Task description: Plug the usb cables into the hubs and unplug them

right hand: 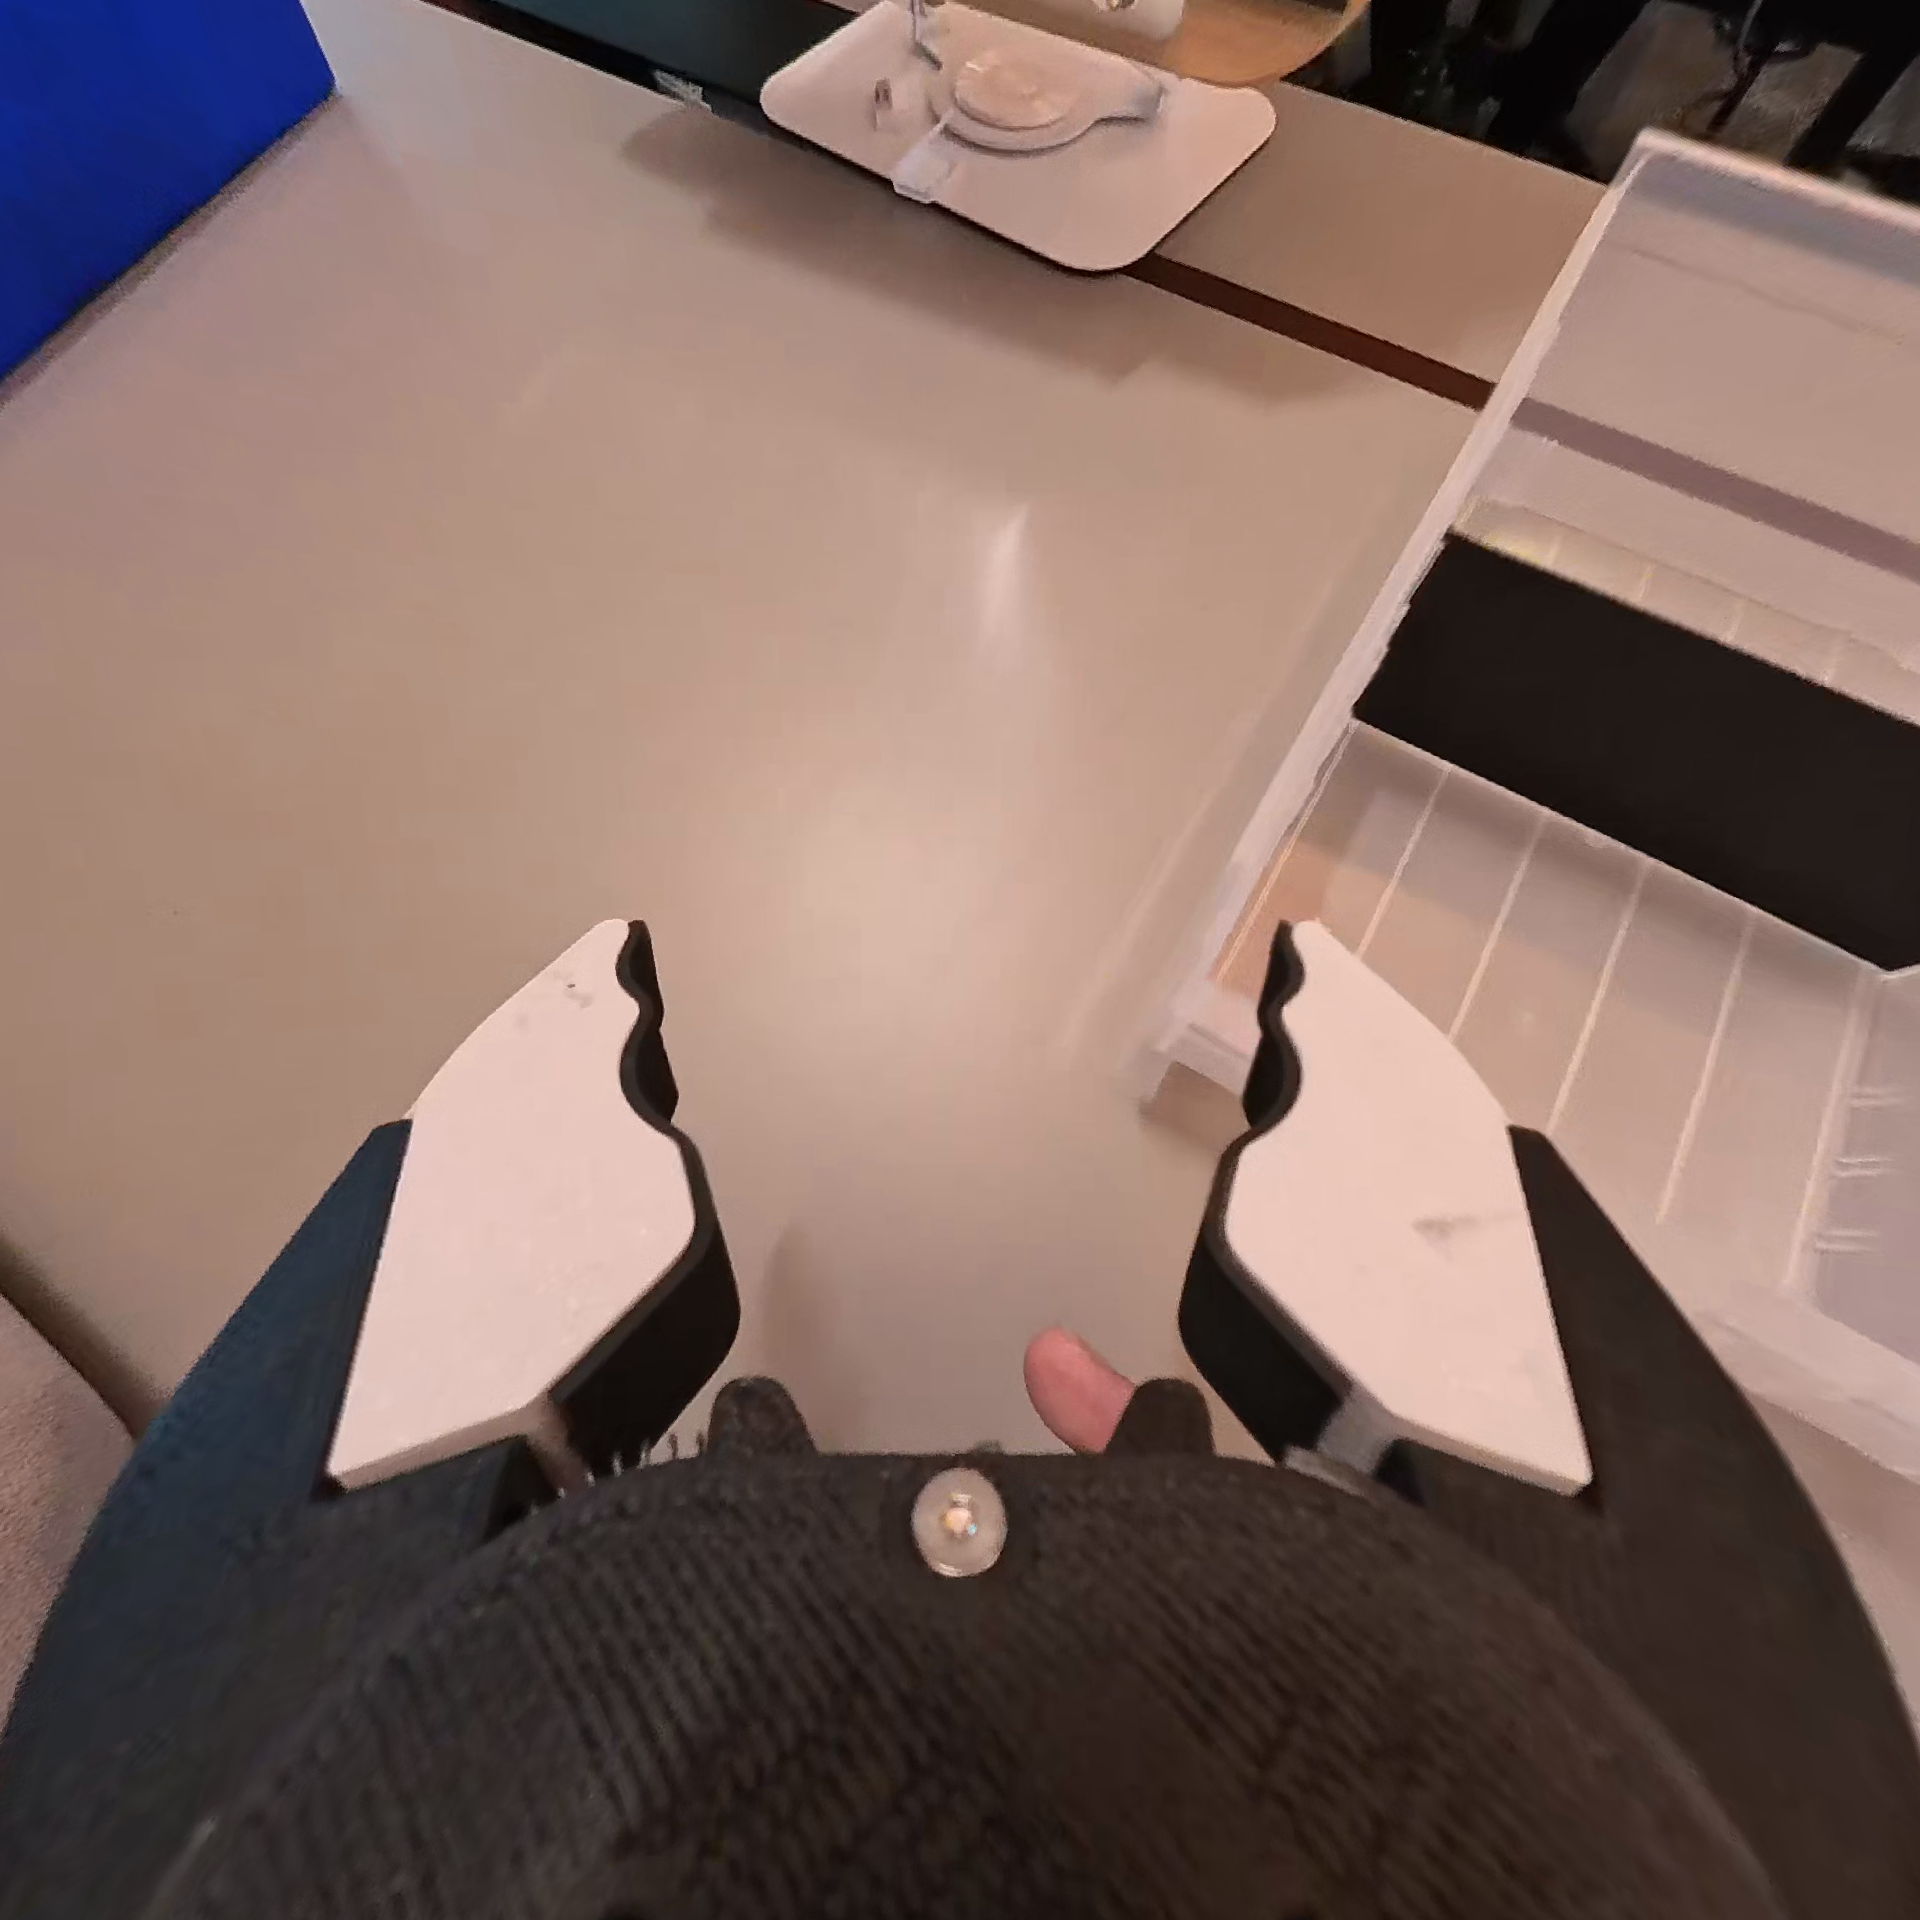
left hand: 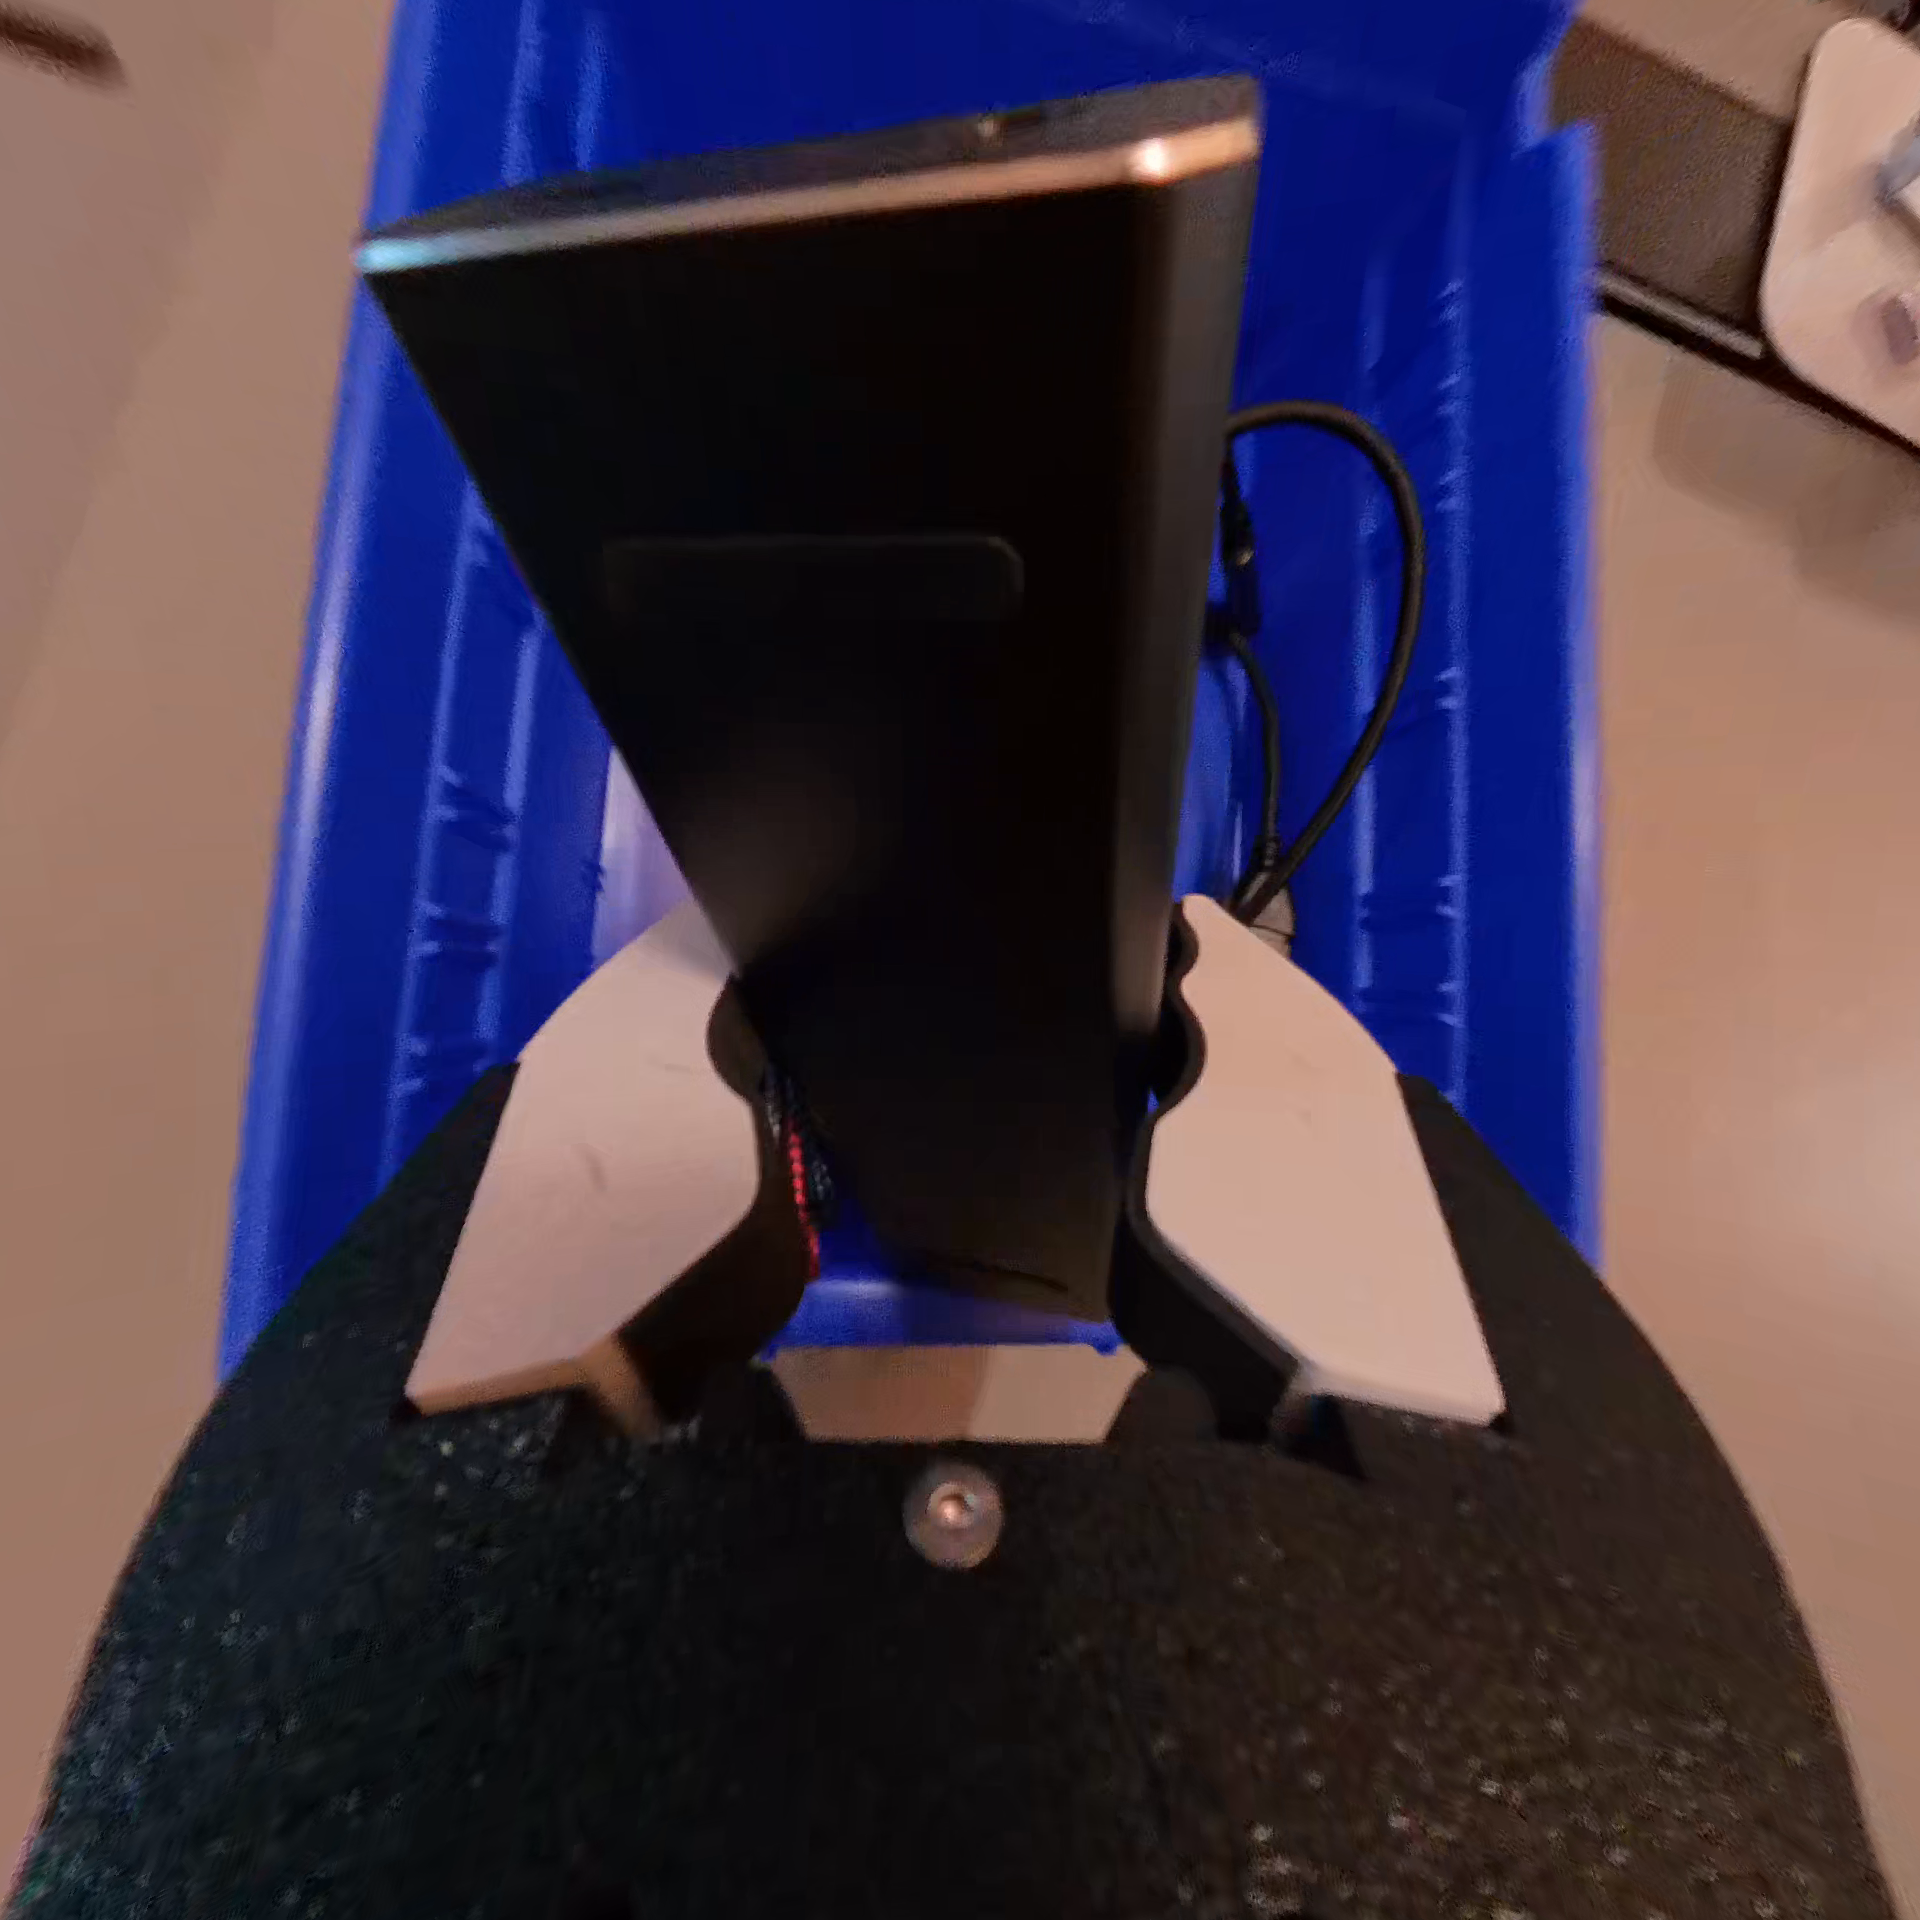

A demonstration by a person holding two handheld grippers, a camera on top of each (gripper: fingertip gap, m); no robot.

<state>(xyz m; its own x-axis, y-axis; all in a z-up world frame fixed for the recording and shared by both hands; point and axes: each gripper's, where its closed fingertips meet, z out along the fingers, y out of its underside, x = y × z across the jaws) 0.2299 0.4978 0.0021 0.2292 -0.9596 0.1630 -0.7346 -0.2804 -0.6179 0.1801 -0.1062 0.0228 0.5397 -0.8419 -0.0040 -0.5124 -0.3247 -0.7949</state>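
Note:
In the left wrist view my left gripper (left hand: 940,966) is shut on a long flat black USB hub (left hand: 831,623) with a bright metal rim at its far end. It holds the hub over a blue plastic bin (left hand: 1475,727). A thin black cable (left hand: 1382,644) loops in the bin to the right of the hub, with a plug end near my right fingertip. A black and red braided cord (left hand: 798,1174) shows at the hub's near left edge. In the right wrist view my right gripper (right hand: 961,971) is open and empty above the bare beige table (right hand: 623,571).
A clear plastic bin (right hand: 1558,779) stands at the right of the right gripper. A white stand base (right hand: 1018,135) sits at the table's far edge and shows in the left wrist view (left hand: 1839,208). A corner of the blue bin (right hand: 135,156) is far left.

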